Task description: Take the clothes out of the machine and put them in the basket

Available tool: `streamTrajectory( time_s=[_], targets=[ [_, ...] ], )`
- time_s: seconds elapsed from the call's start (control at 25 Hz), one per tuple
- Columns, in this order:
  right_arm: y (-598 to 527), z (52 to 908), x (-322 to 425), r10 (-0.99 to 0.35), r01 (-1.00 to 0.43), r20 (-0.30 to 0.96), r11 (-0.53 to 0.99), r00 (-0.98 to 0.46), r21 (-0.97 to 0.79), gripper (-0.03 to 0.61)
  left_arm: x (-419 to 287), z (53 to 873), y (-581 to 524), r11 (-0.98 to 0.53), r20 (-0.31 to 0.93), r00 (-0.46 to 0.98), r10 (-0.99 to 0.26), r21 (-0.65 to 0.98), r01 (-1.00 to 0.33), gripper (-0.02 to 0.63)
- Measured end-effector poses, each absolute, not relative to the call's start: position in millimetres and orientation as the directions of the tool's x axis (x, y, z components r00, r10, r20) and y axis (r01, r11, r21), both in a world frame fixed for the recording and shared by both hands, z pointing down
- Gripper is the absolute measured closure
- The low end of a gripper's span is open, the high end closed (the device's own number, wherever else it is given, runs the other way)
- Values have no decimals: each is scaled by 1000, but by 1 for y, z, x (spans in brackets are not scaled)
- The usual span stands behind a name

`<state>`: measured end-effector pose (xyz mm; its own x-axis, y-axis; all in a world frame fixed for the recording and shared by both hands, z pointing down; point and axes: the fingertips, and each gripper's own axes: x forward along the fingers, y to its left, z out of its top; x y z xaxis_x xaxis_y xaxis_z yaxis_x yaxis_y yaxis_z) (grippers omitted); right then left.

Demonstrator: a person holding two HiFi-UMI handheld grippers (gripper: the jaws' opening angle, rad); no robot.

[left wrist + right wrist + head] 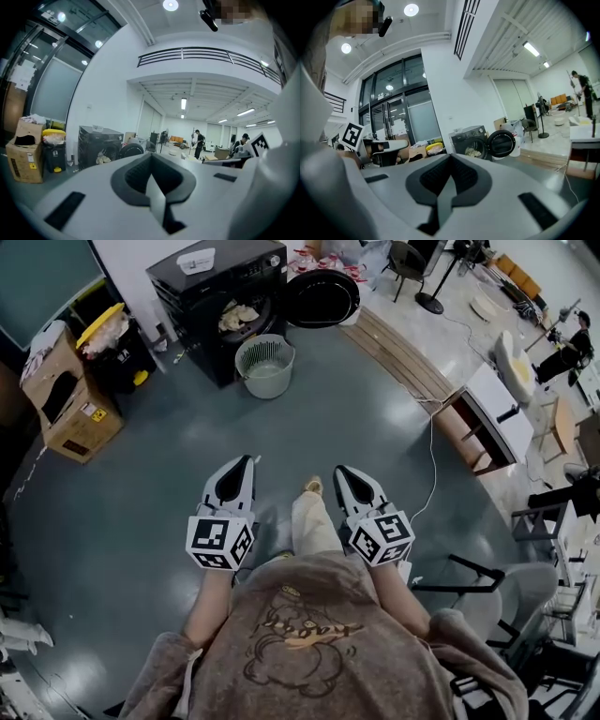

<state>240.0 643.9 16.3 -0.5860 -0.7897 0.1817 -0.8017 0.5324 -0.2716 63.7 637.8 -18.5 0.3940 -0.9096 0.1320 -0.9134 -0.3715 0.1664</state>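
Clothes [239, 315] untouched, all of the task ahead
The left gripper [243, 465] and right gripper [344, 472] are both closed and empty, well apart from the machine [202, 292]. Its door [322, 298] is open, the clothes lie in the drum, and the basket [266, 381] just in front appears empty.

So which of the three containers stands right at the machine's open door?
The pale round basket; the cardboard box and yellow-lidded bin stand left of the machine in the head view.
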Motion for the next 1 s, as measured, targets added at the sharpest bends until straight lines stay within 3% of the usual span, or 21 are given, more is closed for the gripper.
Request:
streamTrajectory(
  time_s=[1.0],
  targets=[
    [311, 15, 267, -731, -738, 166, 598, -662, -312, 589, 90, -26, 325, -304, 148, 329, -933, 166, -938, 607]
  ],
)
